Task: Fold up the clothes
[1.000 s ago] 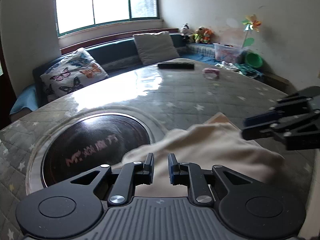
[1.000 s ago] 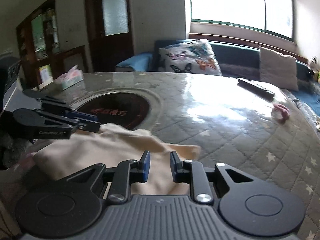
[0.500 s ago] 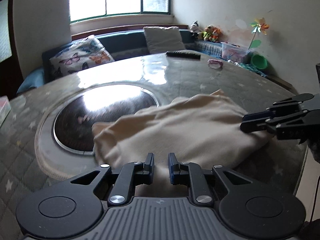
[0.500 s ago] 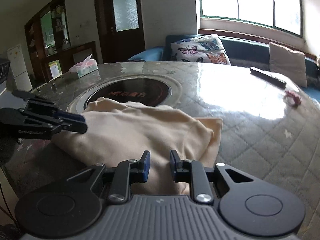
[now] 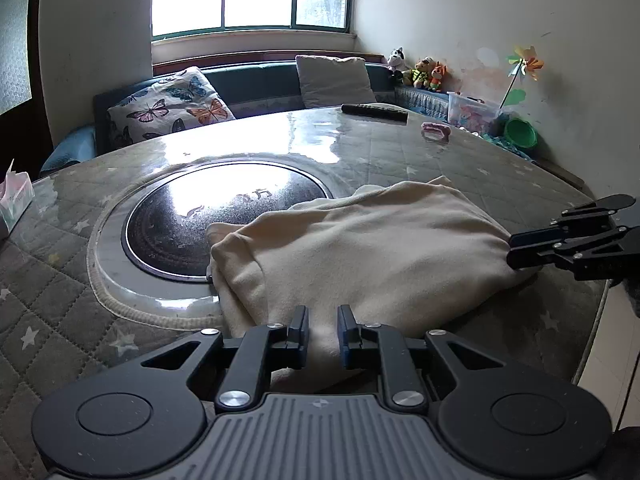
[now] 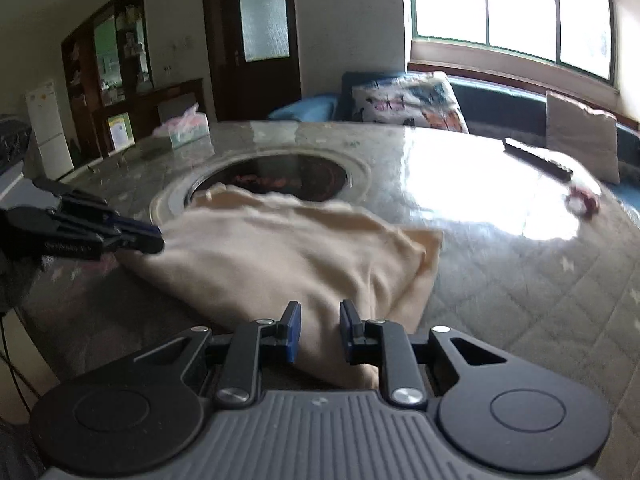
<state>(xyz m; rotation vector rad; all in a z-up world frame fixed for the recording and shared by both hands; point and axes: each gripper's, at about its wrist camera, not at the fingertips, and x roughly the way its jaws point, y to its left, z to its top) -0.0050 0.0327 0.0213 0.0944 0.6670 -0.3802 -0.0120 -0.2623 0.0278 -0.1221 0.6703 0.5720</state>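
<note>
Lowered onto the table (image 5: 400,152), cream garment (image 5: 360,248) lies between left tool (image 5: 323,330) and right tool (image 6: 316,330), both slightly spread.

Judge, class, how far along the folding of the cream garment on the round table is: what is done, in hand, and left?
Done: the cream garment is doubled over on the table, layered edges showing at one side. In hand: the left gripper and right gripper each sit at a near edge, fingers slightly apart; whether they grip is unclear. Left: probably further folds and squaring the uneven edges.
</note>
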